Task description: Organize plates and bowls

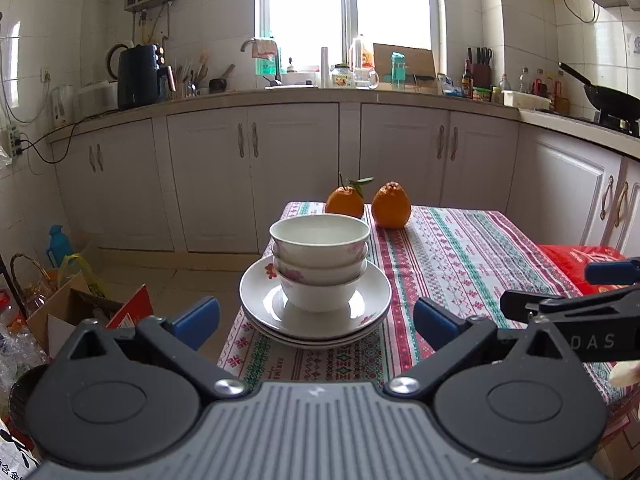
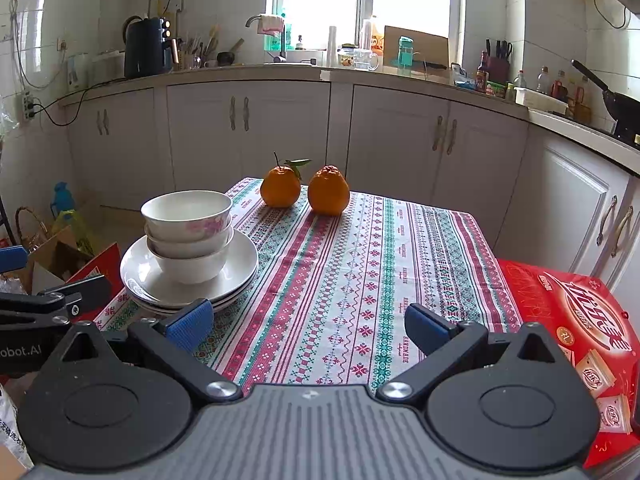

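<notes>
The sorting looks essentially finished. Three bowls (image 1: 319, 264) sit nested one inside another, and that stack stands upright in the middle of a pile of plates (image 1: 316, 308), apparently three. The whole pile rests on the near left corner of the tabletop (image 2: 360, 264), close to its left edge. No other plate or bowl shows loose on the patterned cloth in either view. Two oranges (image 2: 304, 190) stand side by side at the far end, well apart from the dishes, and a red box (image 2: 568, 320) lies off the right side.

The left gripper (image 1: 316, 322) hangs just in front of the pile, its blue pads spread wide and holding nothing. The right gripper (image 2: 306, 324) is likewise spread and empty, over bare cloth to the right of the dishes.

What could remain, by my reading, is only moving the pile further from the edge, or nothing at all.
</notes>
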`<state>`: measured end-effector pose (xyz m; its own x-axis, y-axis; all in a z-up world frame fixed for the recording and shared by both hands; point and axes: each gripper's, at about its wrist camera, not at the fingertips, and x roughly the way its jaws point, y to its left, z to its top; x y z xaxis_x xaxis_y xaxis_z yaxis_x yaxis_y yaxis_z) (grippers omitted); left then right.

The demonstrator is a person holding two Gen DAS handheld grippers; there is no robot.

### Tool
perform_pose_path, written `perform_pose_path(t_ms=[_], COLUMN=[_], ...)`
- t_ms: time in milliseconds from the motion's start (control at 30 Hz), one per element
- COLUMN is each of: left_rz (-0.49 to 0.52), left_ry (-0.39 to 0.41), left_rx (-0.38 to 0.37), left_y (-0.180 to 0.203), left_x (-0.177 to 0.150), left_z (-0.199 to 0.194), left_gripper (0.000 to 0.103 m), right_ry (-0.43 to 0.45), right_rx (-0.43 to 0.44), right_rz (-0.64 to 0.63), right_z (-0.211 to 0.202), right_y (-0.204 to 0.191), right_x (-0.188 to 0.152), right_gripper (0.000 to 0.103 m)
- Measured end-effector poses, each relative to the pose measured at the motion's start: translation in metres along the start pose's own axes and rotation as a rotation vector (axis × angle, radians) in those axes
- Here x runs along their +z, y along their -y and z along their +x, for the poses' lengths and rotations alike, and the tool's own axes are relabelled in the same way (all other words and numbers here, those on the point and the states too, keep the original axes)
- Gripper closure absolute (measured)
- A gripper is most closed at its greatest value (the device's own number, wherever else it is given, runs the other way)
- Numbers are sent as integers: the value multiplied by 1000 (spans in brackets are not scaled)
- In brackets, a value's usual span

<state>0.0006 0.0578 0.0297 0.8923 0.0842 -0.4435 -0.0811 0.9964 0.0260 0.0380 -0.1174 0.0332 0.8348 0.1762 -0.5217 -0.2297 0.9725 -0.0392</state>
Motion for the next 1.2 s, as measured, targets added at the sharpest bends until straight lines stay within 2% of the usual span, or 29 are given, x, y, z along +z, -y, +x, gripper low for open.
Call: perform_pose_path(t_ms=[1200], left_rz=[-31], left_ry=[3], left_rx=[23], left_y=[-1], left_x=[2], left_z=[-8], left_gripper=[1], right_ry=[28], right_rx=[-24], right_rz=[-17], right_z=[-6], right_y=[-4], right_x=[-1], right_gripper=[0])
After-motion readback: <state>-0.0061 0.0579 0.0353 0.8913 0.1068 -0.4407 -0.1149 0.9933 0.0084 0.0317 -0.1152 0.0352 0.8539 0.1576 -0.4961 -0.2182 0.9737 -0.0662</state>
